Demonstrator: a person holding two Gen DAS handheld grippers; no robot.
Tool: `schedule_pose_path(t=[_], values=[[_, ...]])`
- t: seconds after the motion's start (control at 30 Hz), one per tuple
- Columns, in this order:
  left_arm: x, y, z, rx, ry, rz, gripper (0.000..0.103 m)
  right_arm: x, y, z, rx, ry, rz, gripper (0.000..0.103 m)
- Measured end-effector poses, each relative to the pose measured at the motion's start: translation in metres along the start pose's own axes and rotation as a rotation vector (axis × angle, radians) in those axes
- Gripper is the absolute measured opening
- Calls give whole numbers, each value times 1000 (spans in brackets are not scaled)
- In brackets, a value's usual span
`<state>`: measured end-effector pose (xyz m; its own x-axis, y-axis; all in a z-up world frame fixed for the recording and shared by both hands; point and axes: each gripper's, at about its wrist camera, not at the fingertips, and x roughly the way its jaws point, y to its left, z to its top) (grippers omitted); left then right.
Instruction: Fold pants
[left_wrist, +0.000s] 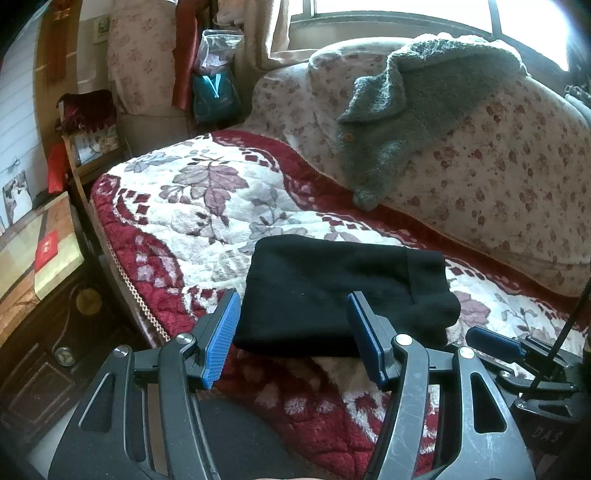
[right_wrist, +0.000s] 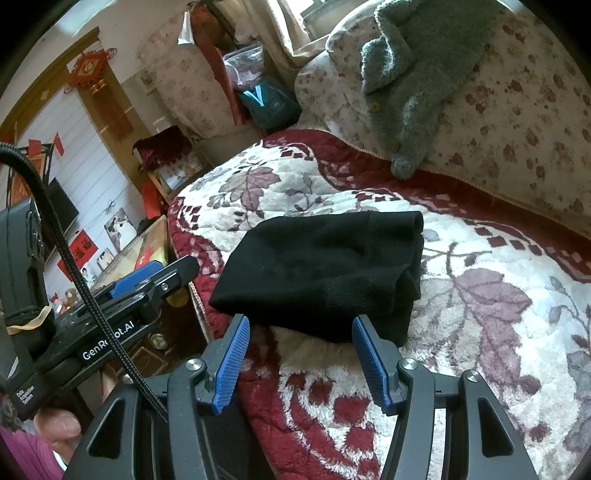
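Pants (left_wrist: 332, 291) are seen already gathered into a compact black bundle, lying on the floral red-and-white blanket (left_wrist: 192, 206) near its front edge. Several layers are stacked at the bundle's right end, where a hem band and a rolled lip are visible, so the fold looks nearly or fully complete.

Both tools are held back from the cloth. The left gripper (left_wrist: 293, 339) is released, its blue pads spread with nothing between them, the near edge of the bundle lying just beyond the tips. The right gripper (right_wrist: 301, 363) is likewise released and empty, poised just short of the same near edge.

If a last fold or a tidy-up is intended, it is best done from the thick right end: all layers there should be pinched together so that none slides out, and the lift should be kept low so the stack is not dragged across the plush pile. Loose corners should be squared against the lower layers before release. The grey knit garment (left_wrist: 402, 110) draped on the flowered cushion (left_wrist: 498, 166) behind sits well apart and need not be disturbed. The left tool, seen at the left of the right view, should be kept clear of the trailing black cable (right_wrist: 74, 266).
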<state>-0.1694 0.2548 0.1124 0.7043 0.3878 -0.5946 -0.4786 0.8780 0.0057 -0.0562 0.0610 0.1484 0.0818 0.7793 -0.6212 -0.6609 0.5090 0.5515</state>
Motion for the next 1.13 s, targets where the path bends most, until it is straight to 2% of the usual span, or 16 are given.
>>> schedule_pose_path(t=[0.4,0.6,0.7,0.8,0.93,1.13], values=[[-5,-16,1,22,0,-12,60,-13,-12,-1,32,-23,-5,56],[-11,-37,5,38,-5,-53,60,-29,-23,-3,43,-39,-26,56],[-16,-59,9,62,-24,-103,60,-50,-37,-9,54,-59,-69,56],[-18,-90,12,96,-23,-184,60,-81,-56,-19,81,-93,-139,56],[-19,-141,9,170,-3,-303,60,-126,-87,-34,131,-132,-251,56],[-19,-204,0,247,39,-410,60,-183,-134,-63,252,-167,-379,56]])
